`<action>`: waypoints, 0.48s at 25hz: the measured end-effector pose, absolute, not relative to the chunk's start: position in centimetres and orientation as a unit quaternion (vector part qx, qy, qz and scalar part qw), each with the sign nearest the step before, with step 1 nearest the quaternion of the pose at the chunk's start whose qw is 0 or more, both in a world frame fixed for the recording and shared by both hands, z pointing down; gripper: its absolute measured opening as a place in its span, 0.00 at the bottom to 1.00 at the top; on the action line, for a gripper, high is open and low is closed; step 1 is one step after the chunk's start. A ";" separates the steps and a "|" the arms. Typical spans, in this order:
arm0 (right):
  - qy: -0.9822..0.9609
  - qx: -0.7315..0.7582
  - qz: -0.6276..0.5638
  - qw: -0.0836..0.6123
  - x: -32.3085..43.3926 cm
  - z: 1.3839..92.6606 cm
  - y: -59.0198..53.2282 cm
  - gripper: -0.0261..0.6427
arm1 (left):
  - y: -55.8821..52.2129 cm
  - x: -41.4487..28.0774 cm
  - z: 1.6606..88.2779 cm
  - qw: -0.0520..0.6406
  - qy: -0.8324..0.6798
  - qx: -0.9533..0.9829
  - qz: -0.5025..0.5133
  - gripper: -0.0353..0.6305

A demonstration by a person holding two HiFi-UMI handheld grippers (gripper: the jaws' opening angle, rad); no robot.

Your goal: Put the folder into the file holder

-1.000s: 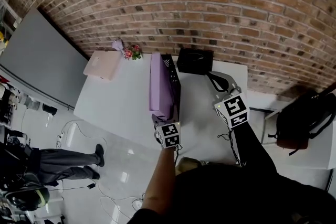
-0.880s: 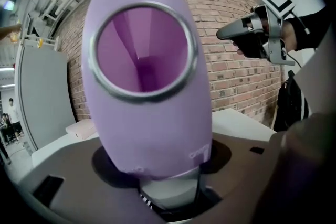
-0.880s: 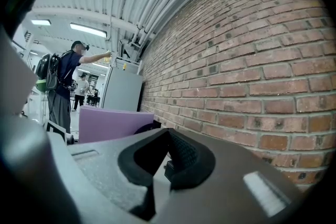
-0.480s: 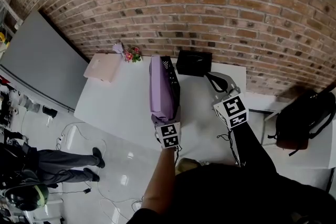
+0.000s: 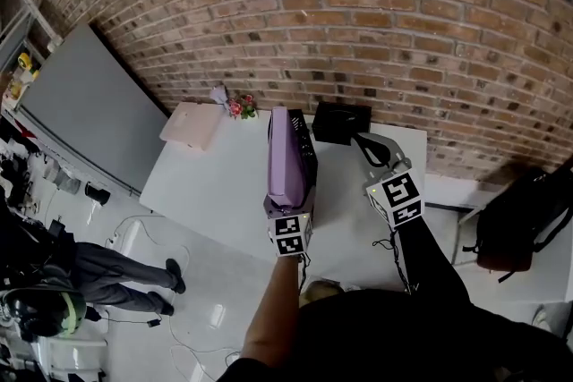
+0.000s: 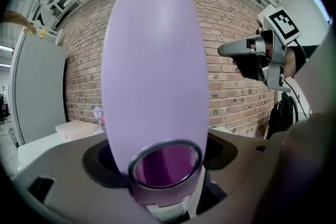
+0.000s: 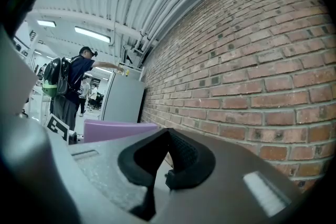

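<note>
A purple folder [image 5: 286,158] stands on edge in the black file holder [image 5: 310,162] on the white table [image 5: 215,183]. My left gripper [image 5: 289,216] is at the folder's near end. Its jaws have just been opening and stand wide on either side of the spine. In the left gripper view the spine [image 6: 155,60] and its metal finger ring [image 6: 165,164] fill the centre. My right gripper [image 5: 370,148] hovers to the right of the holder, shut and empty. It also shows in the left gripper view [image 6: 245,50]. In the right gripper view the shut jaws [image 7: 157,165] point along the brick wall, with the folder [image 7: 118,129] at the left.
A black box [image 5: 340,123] sits behind the holder by the brick wall. A pale pink box [image 5: 192,126] and small flowers [image 5: 240,106] are at the table's far left. A person [image 5: 107,268] stands on the floor to the left. A black bag [image 5: 524,215] lies at the right.
The folder stands more upright in the holder than a second ago. Both grippers have lifted slightly, and the head view has shifted.
</note>
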State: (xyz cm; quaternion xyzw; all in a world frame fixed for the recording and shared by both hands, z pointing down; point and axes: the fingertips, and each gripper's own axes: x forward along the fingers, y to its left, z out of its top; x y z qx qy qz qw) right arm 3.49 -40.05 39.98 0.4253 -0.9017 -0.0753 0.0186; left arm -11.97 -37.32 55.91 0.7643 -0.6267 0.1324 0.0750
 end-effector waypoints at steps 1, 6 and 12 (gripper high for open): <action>-0.903 0.423 -0.077 0.017 3.4 39.9 -40.0 0.04 | -37.3 -12.0 55.4 0.072 -0.627 0.765 0.127 0.60; -0.905 0.418 -0.079 0.011 2.9 39.7 -39.6 0.04 | -37.3 -11.9 52.7 0.060 -0.624 0.772 0.101 0.60; -0.909 0.409 -0.086 0.003 1.9 39.0 -39.0 0.04 | -37.1 -12.2 49.5 0.054 -0.617 0.781 0.076 0.60</action>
